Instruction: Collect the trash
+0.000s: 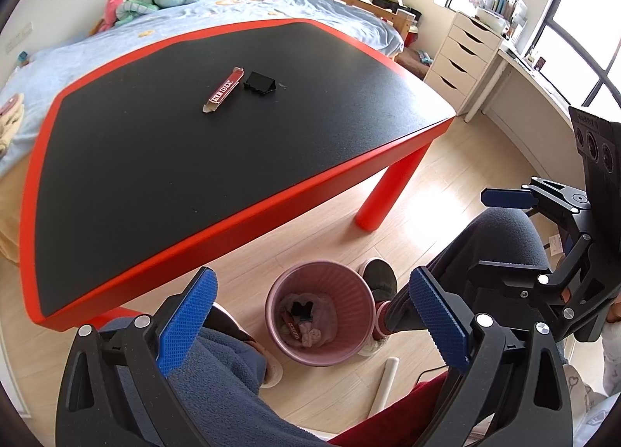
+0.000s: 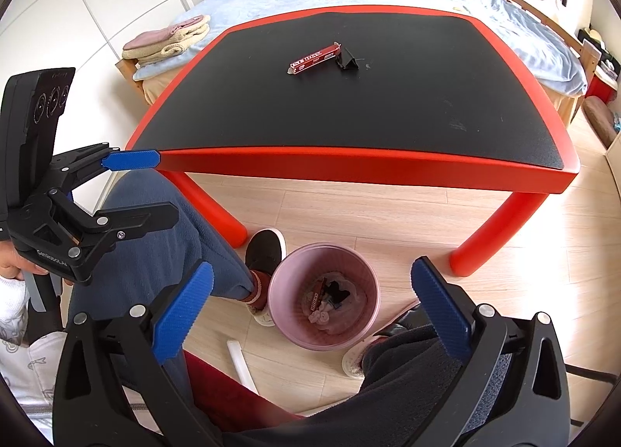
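Left gripper (image 1: 310,324) and right gripper (image 2: 312,315), both with jaws spread wide and nothing between them, poised above a pink wastebasket (image 1: 359,291) on the wooden floor beside the person's feet; the basket holds crumpled tissue, a red wrapper and a black scrap; on the red-edged black table (image 1: 271,190) lie a red carton (image 1: 223,89) and, just beside it, a folded black piece (image 1: 259,82).

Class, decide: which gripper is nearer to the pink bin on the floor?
Neither clearly. The left gripper and the right gripper both hang open above the pink bin, one at each side, about equally far from it.
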The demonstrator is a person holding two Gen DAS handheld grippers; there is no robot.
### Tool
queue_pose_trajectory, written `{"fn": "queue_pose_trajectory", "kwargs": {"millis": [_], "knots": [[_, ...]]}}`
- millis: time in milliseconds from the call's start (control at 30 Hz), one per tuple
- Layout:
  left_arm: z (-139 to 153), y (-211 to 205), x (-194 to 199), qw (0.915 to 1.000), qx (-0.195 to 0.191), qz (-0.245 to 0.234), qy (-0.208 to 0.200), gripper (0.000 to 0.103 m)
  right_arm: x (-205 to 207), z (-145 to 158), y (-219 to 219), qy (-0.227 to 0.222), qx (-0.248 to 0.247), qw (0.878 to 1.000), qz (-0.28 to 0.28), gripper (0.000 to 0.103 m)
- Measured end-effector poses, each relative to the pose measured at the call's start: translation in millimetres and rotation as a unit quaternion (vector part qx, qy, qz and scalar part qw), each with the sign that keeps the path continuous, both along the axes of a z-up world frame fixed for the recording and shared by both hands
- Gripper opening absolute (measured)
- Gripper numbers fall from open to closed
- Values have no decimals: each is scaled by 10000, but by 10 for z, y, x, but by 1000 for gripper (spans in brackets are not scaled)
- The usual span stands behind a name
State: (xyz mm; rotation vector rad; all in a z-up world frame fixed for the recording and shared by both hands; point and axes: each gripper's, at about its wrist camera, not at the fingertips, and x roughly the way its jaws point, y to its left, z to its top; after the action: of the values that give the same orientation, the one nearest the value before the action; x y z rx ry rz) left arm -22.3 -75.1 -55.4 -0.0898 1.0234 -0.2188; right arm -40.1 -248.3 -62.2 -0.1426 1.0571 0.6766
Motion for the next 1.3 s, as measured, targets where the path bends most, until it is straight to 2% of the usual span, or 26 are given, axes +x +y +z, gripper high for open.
{"fn": "queue_pose_trajectory", "kwargs": {"millis": [333, 733, 1300], "knots": [[106, 150, 172, 9998, 68, 136, -141, 95, 226, 128, 67, -200, 1, 9998, 18, 100], [220, 409, 614, 9991, 198, 251, -293, 95, 806, 236, 276, -388, -52, 9992, 112, 100], [-41, 586, 1282, 9991, 402, -29, -153, 95, 1673, -24, 690, -343, -318, 9985, 293, 100]]}}
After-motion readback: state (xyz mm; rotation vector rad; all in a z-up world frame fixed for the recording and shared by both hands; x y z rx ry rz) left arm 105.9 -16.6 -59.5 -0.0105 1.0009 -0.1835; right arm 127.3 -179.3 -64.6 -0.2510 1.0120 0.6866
